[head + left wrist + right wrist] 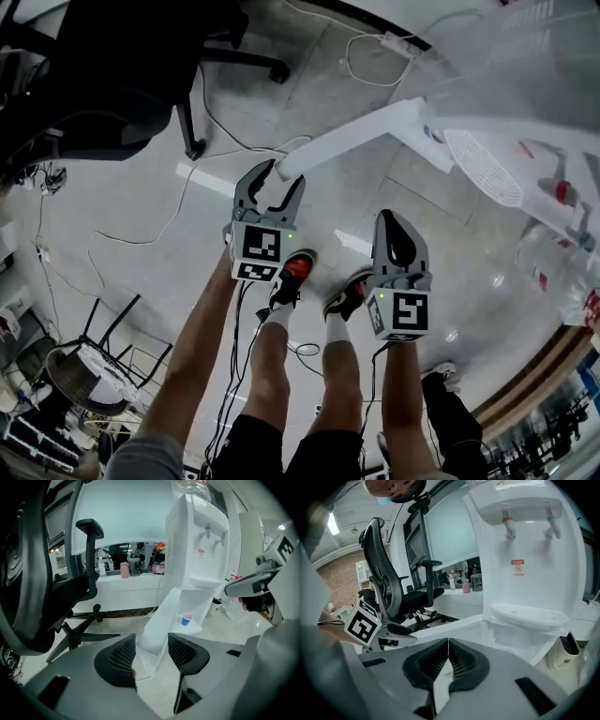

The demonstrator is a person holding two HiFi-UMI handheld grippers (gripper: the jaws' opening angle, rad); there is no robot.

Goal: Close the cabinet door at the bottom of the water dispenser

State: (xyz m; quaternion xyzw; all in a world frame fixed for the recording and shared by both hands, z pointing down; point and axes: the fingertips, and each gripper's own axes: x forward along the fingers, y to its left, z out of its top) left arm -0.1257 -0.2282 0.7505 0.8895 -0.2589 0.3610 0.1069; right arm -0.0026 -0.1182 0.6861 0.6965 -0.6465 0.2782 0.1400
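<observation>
**A:** Where does the white cabinet door (356,136) stand?

**B:** It is swung wide open from the bottom of the tall white water dispenser (197,541). Its free edge points out over the pale grey floor (122,187) toward the person. Inside the open cabinet stands a small blue paper cup (186,618).

**A:** And the left gripper (281,178)?

**B:** It is at the door's free end with its jaws spread wide, and the edge of the panel runs between them. In the left gripper view the ribbed black pads (119,656) flank the door without clamping it.

**A:** What of the right gripper (392,217)?

**B:** The person holds it just beside the left one, on the dispenser's side, and it is clear of the door. Its jaws are pressed together with nothing between them.

**A:** What shows higher on the dispenser?

**B:** A white slotted drip tray (483,169) sits above the cabinet. Over it are a red tap (509,524) and a blue tap (551,524).

**A:** And farther out?

**B:** The person's red-and-black shoes (295,272) stand on the floor under the grippers. Thin white cables (141,239) trail across the floor to the left. A black office chair (94,84) stands well apart from the door, on the side away from the dispenser. Behind it, in the left gripper view, a pink bottle (124,569) stands on a white counter (126,581).
</observation>
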